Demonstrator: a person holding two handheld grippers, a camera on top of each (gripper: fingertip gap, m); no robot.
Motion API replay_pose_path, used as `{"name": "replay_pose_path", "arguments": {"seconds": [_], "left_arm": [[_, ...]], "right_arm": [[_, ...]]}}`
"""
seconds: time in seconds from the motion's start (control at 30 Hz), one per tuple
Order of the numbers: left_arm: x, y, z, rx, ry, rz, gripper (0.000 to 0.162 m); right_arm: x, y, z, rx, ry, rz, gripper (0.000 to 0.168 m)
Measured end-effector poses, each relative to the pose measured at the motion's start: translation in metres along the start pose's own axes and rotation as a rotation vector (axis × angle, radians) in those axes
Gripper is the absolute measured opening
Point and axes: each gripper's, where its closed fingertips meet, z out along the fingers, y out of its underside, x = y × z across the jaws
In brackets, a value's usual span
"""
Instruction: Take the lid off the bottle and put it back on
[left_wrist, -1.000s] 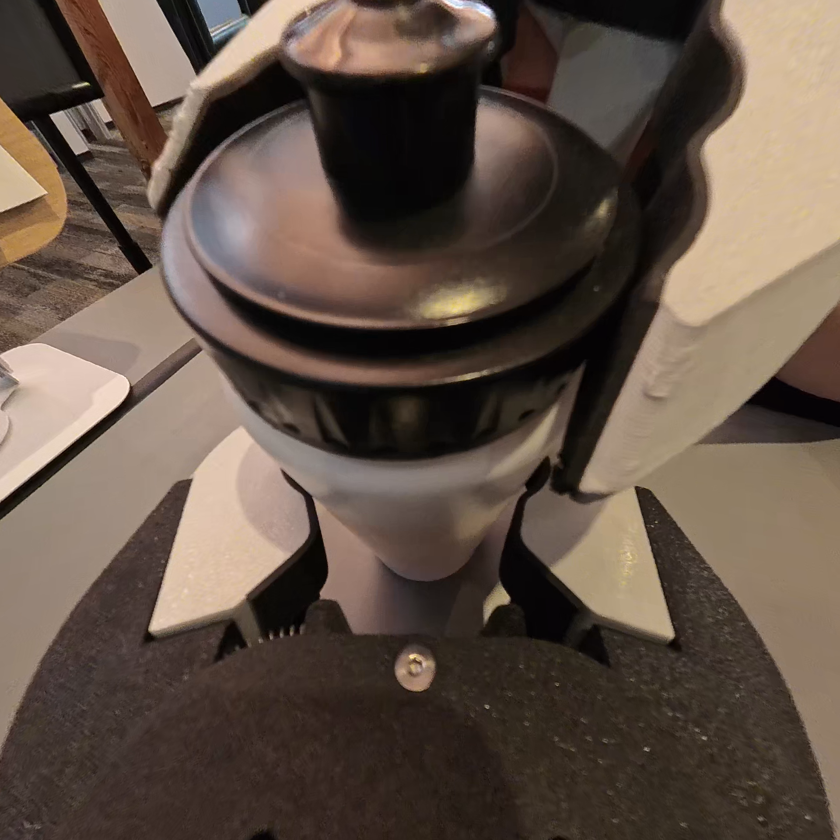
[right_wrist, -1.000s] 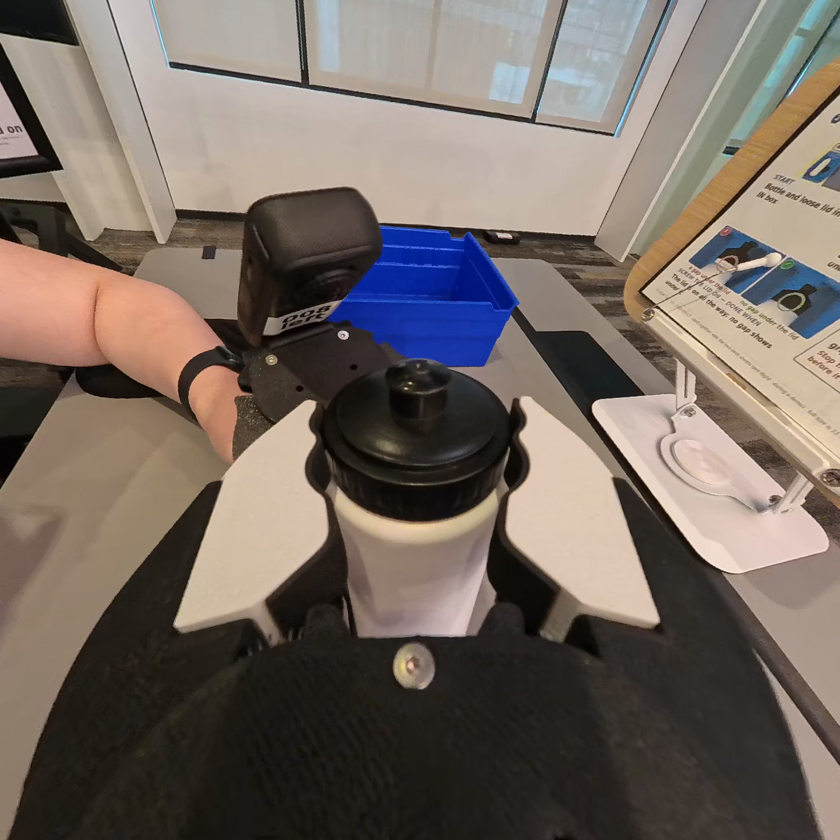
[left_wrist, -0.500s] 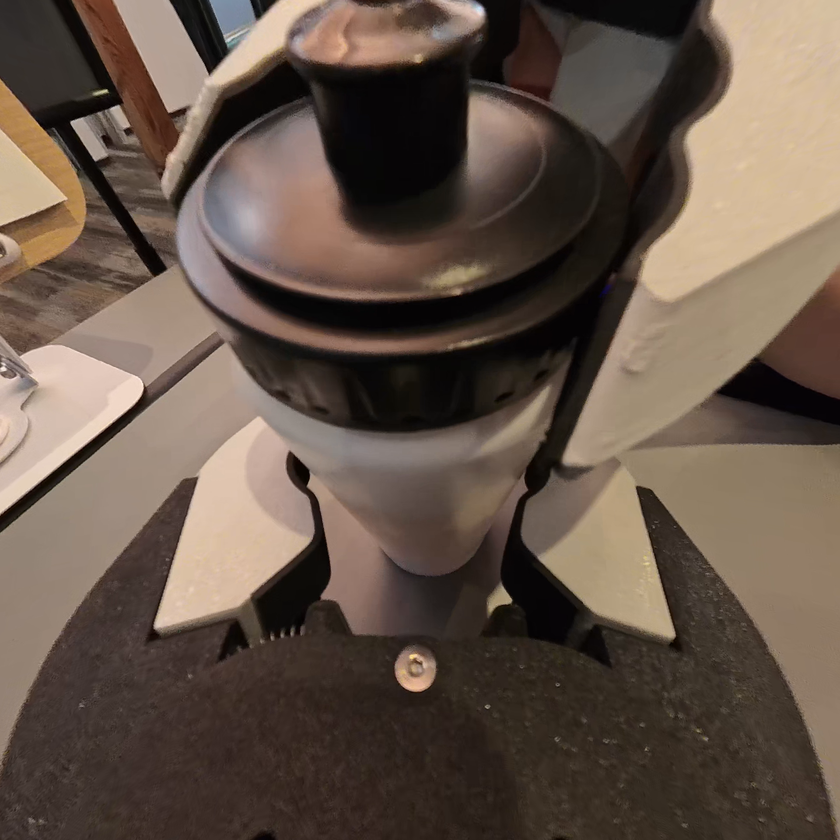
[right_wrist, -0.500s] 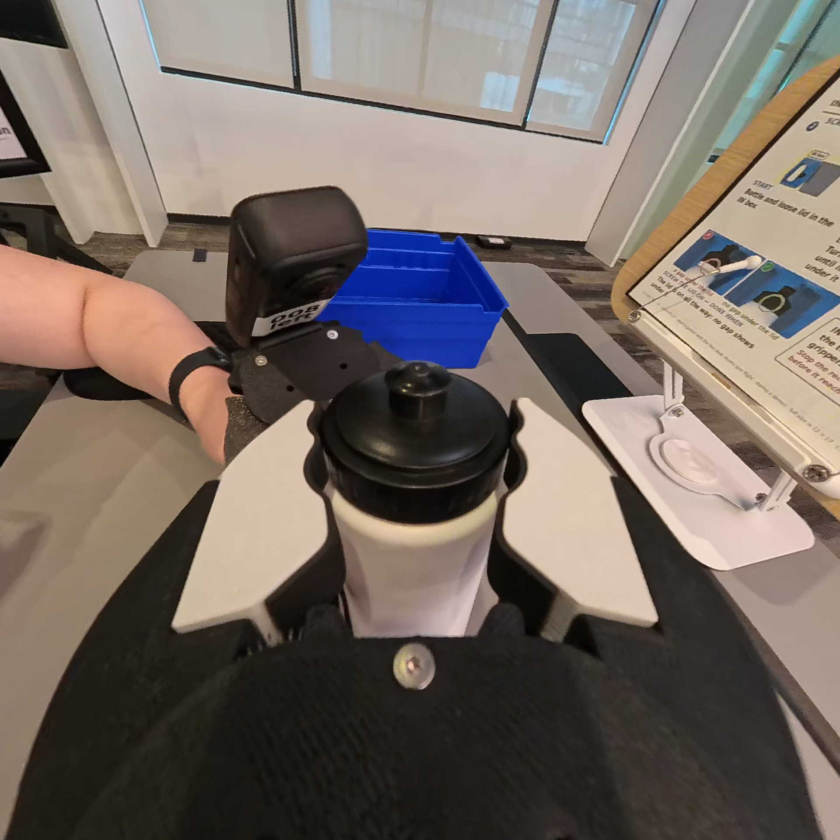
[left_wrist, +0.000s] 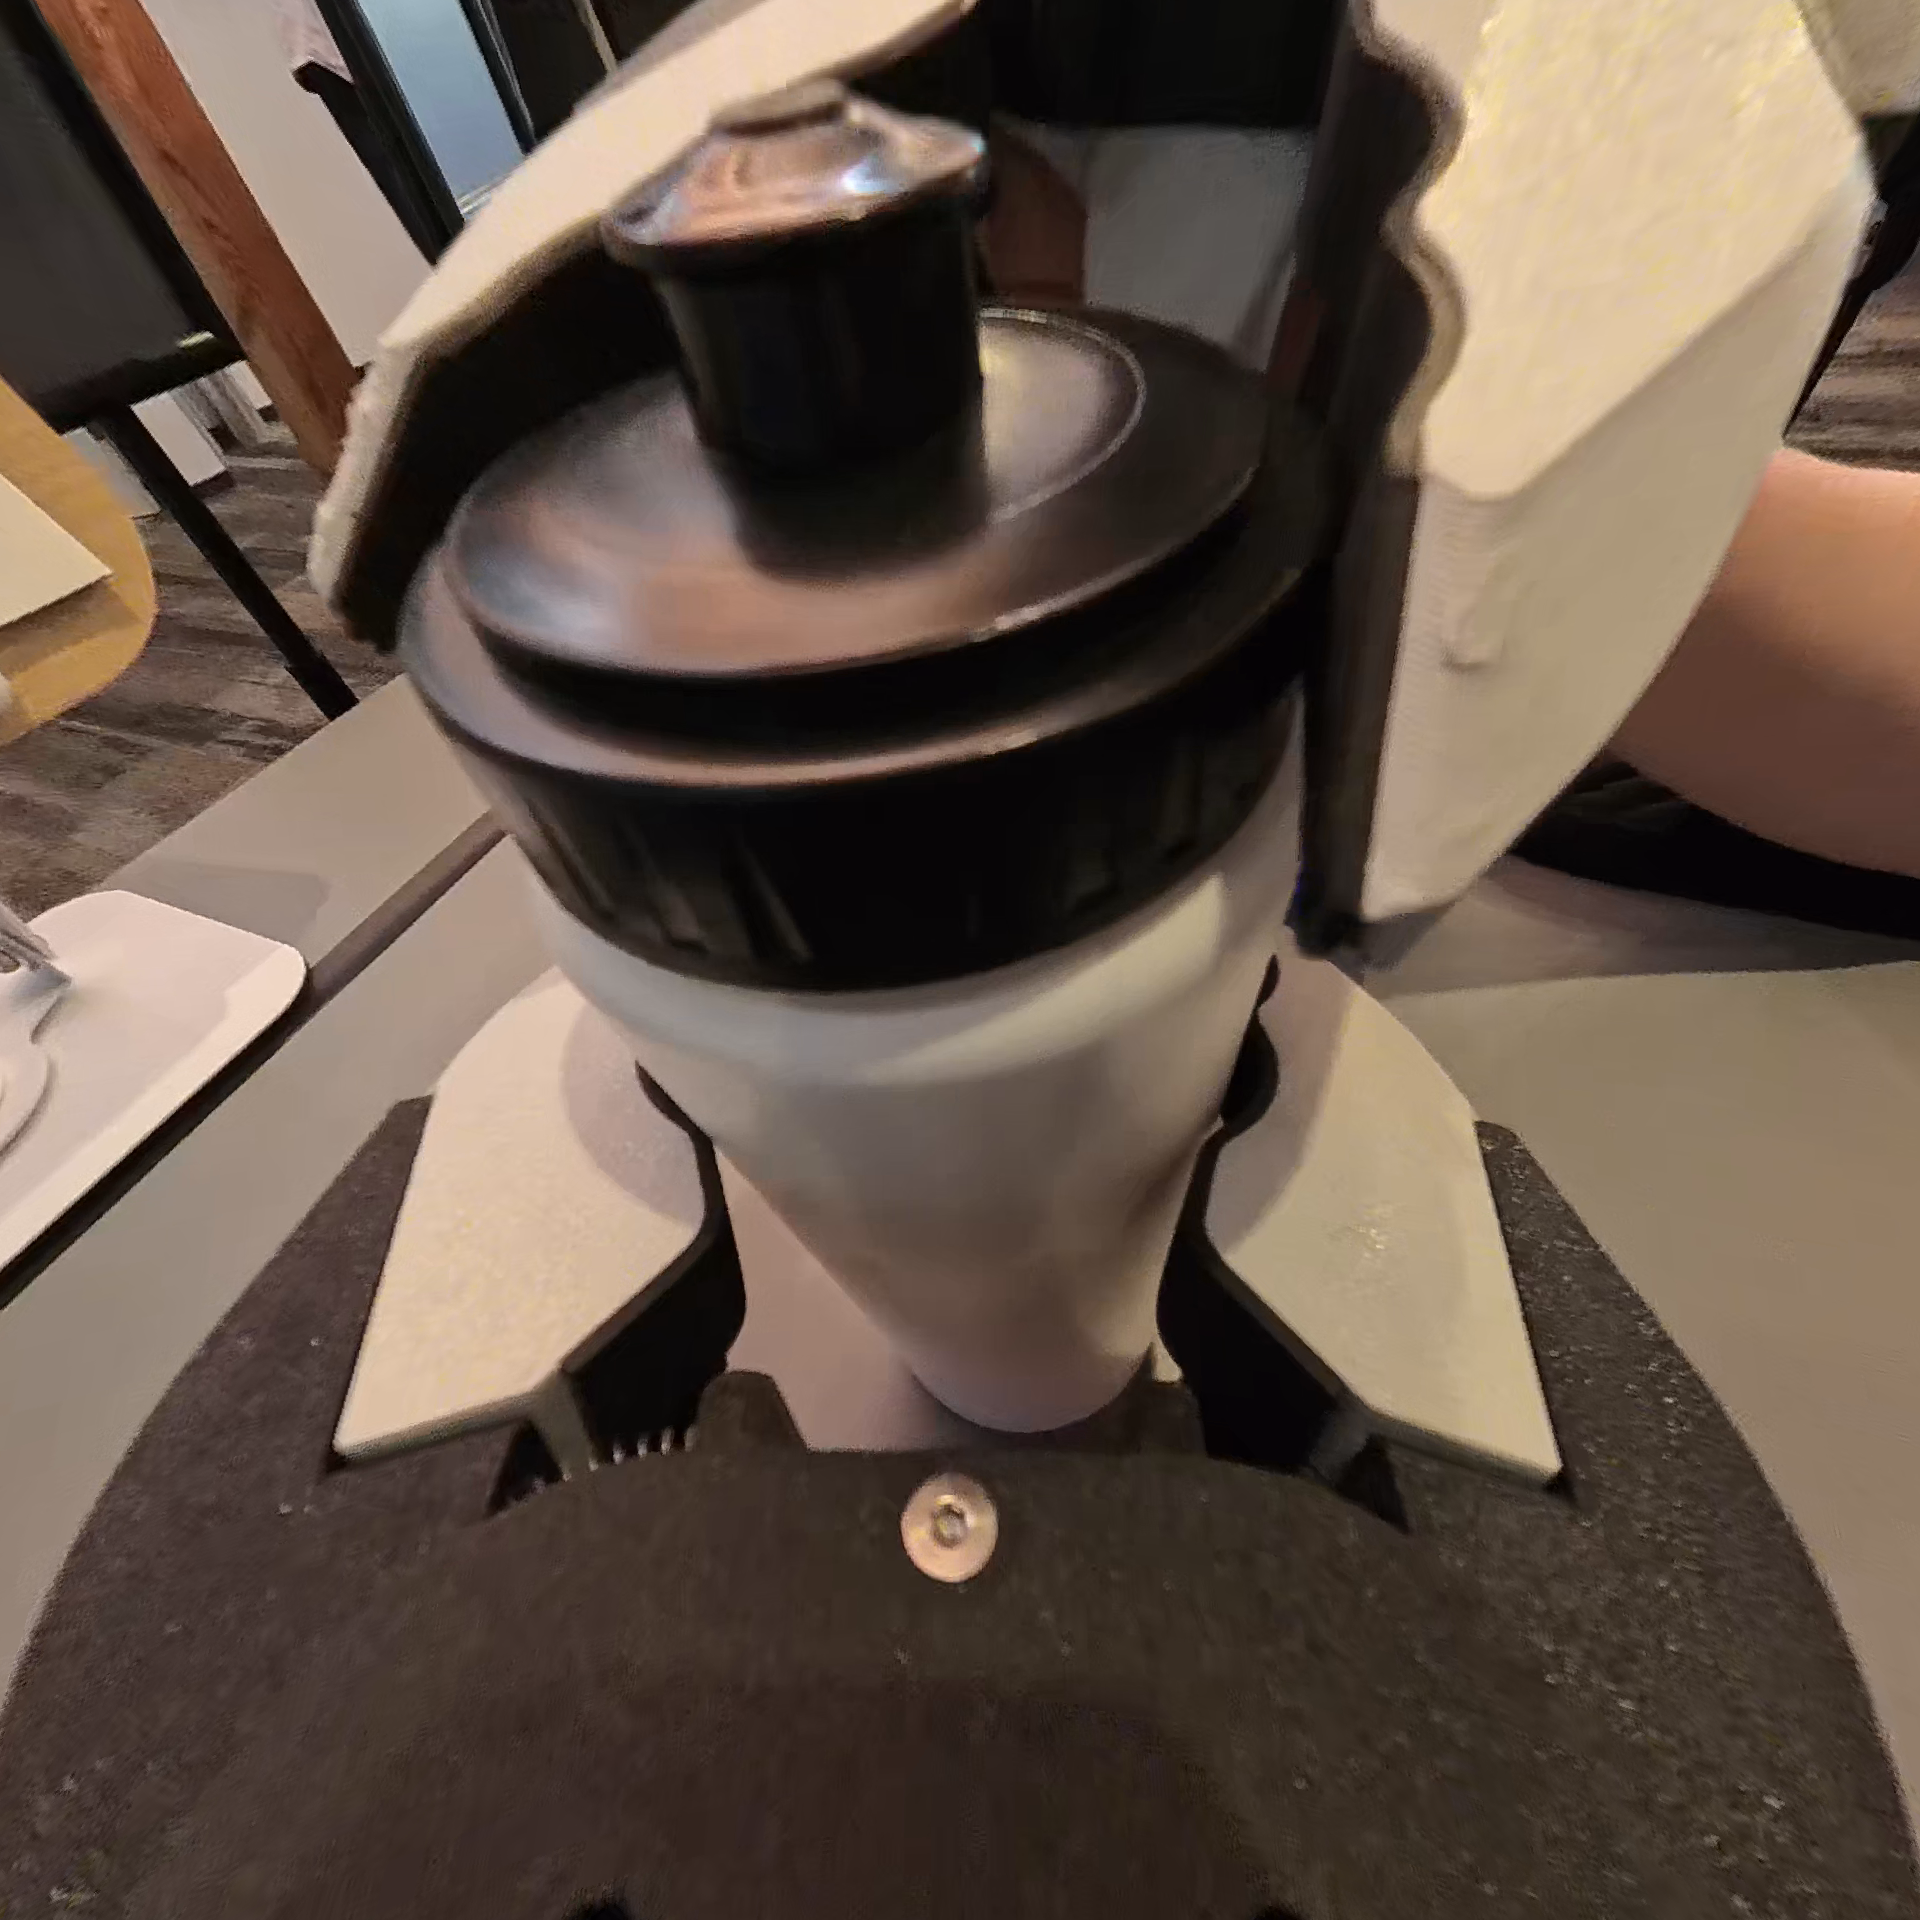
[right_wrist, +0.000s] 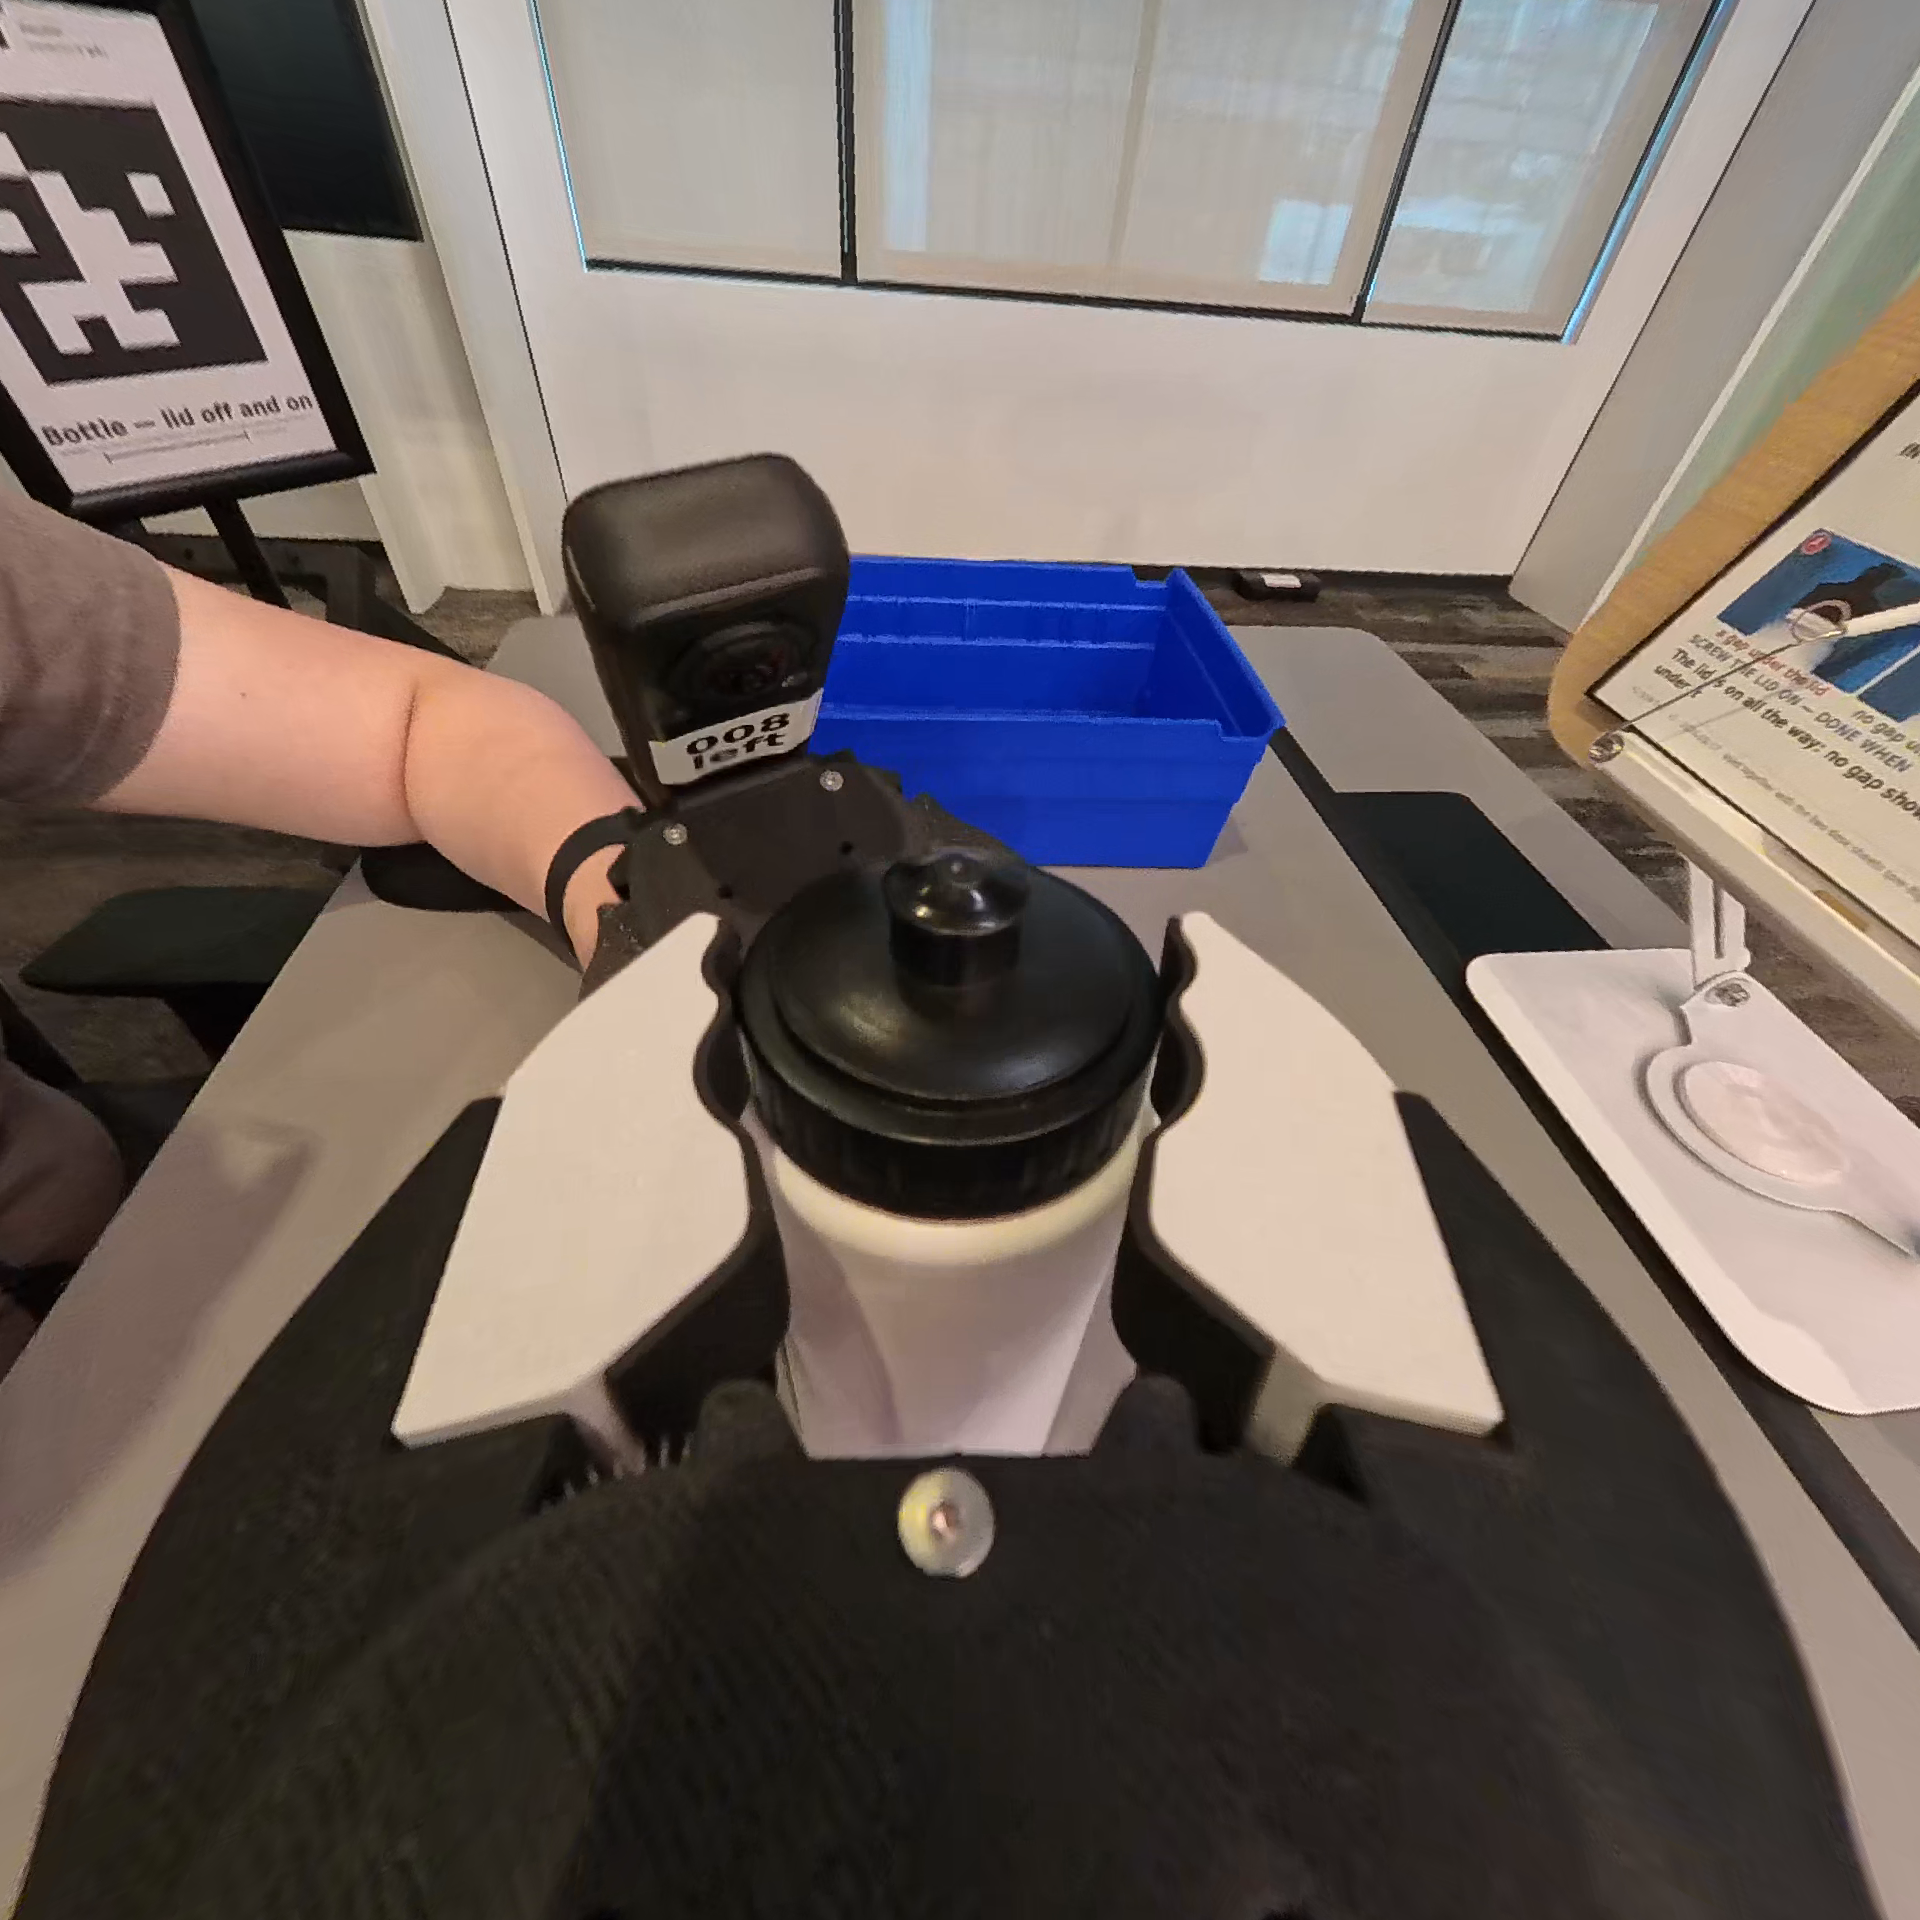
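Note:
A white bottle with a black screw lid and pull spout stands between both grippers. My left gripper is shut on the bottle's lower body. My right gripper is shut on the lid, with a white finger on each side of it above the bottle body. In the left wrist view the right gripper's fingers clamp the lid from both sides. The left gripper's camera housing shows just behind the bottle. The lid sits on the bottle with no gap visible.
A blue bin sits at the far side of the grey table. A white stand base with an instruction board is on the right. A framed sign on an easel stands at the left. A person's forearm reaches in from the left.
The bottle top has shifted right and leans more in the left wrist view. The right wrist view has tilted up, showing the easel sign. Both grips are unchanged.

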Motion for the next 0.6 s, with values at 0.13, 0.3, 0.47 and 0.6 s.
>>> {"name": "replay_pose_path", "arguments": {"seconds": [0.13, 0.3, 0.47, 0.6], "left_arm": [[-0.0014, 0.0028, 0.0008, -0.035, -0.018, -0.007, 0.099], [-0.0019, 0.0038, 0.0014, -0.043, -0.031, -0.021, 0.098], [-0.0038, 0.0057, 0.0017, -0.058, -0.033, -0.038, 0.096], [-0.0048, 0.006, 0.0018, -0.056, -0.034, -0.04, 0.096]], "right_arm": [[0.0, 0.0006, 0.0015, -0.043, 0.049, -0.048, 0.078], [-0.0004, 0.0005, 0.0038, -0.065, 0.086, -0.08, 0.079], [0.0015, 0.0008, 0.0065, -0.073, 0.122, -0.095, 0.079], [0.0026, 0.0009, 0.0076, -0.066, 0.127, -0.098, 0.079]]}}
